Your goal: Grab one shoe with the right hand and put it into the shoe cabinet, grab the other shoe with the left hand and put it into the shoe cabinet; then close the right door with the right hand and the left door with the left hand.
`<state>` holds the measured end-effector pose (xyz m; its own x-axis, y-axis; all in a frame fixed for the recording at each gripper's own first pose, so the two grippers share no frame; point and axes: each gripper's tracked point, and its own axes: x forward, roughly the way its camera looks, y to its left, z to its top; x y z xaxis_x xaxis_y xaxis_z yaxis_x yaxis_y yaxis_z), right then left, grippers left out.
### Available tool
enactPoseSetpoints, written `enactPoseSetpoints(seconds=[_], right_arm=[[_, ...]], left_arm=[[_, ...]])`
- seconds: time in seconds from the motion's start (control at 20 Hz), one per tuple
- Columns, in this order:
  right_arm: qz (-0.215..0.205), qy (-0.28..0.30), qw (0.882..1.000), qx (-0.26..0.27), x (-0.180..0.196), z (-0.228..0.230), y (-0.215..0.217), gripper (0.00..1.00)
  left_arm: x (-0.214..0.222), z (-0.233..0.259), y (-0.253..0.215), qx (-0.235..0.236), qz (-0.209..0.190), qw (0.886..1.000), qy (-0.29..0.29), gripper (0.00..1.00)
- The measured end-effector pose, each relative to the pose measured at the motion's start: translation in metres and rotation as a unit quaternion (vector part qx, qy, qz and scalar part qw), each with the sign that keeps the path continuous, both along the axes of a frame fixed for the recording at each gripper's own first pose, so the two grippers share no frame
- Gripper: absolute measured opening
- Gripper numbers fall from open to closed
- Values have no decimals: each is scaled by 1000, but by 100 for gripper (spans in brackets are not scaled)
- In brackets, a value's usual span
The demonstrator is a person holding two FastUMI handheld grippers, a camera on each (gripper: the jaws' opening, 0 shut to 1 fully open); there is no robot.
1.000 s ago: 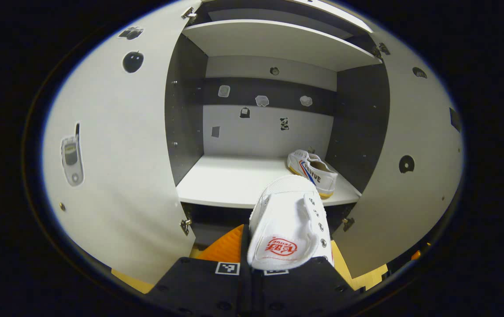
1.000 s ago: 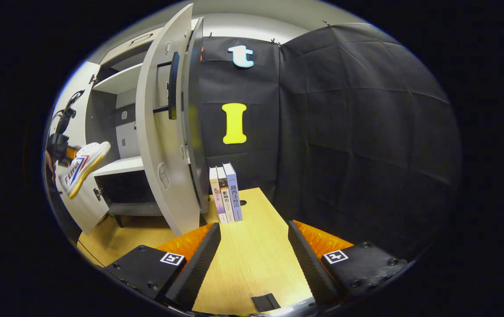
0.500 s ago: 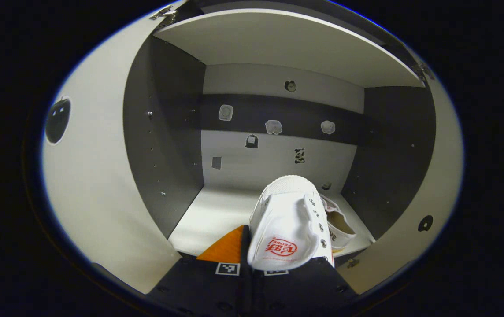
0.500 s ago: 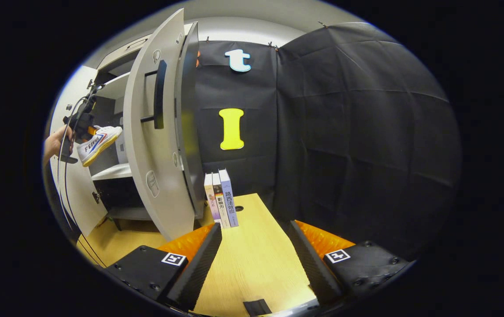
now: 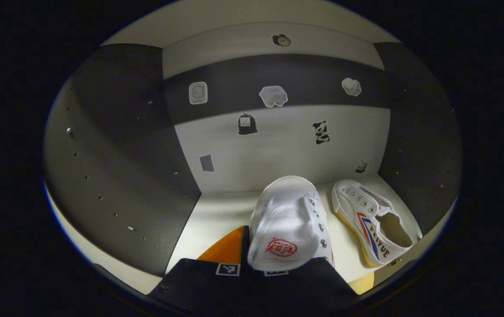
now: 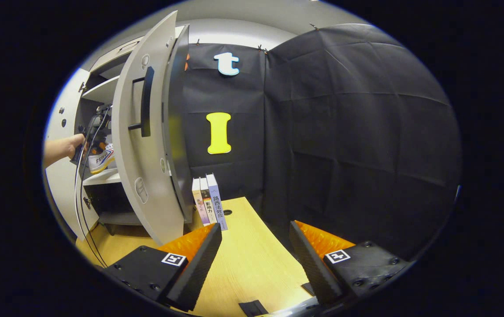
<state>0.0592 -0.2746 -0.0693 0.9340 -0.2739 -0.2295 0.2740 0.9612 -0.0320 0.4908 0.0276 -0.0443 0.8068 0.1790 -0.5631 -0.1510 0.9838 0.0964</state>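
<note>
Shoe number two, a white canvas sneaker (image 5: 288, 220), sat clamped in the left tool (image 5: 252, 259), its tongue and red logo facing the camera and its toe pointing toward the back wall of the shoe cabinet (image 5: 102, 145). Both fingers of that tool were closed tight on the sneaker's heel end. The sneaker hung inside the compartment, above the pale shelf (image 5: 221, 211); whether its sole touched the shelf could not be told. The other sneaker (image 5: 373, 220), white with red and blue stripes and a yellowish sole, lay on the same shelf just to the right, close to the dark side panel, apart from the held one. Small stickers (image 5: 273, 96) dotted the back wall.

In the right gripper view, the right tool (image 6: 254, 251) stood wide open and held nothing, poised over the wooden surface (image 6: 243, 259). The cabinet's right door (image 6: 146, 145) stood open with its dark handle (image 6: 146, 102) showing. Past its edge, a hand (image 6: 64, 147) held the left tool inside the cabinet, with the striped side of the sneaker partly visible. Three books (image 6: 209, 200) stood upright on the surface beside the door, against the black cloth wall (image 6: 357, 132).
</note>
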Motion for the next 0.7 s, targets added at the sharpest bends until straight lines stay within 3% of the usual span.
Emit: enactPoseSetpoints(seconds=[0.15,0.3,0.65,0.7], right_arm=[[-16,-3,1000,3,-1,1,-2,99],[-28,-7,1000,-5,-4,6,-4,99],[-37,-21,999,-13,-2,19,-5,98],[-37,-25,999,-14,0,21,-5,99]], left_arm=[[28,-14,-4,-47,17,999,15,5],[40,-23,-4,-4,0,999,34,7],[49,-56,-14,-5,-7,997,71,9],[47,-52,-16,2,-14,998,68,13]])
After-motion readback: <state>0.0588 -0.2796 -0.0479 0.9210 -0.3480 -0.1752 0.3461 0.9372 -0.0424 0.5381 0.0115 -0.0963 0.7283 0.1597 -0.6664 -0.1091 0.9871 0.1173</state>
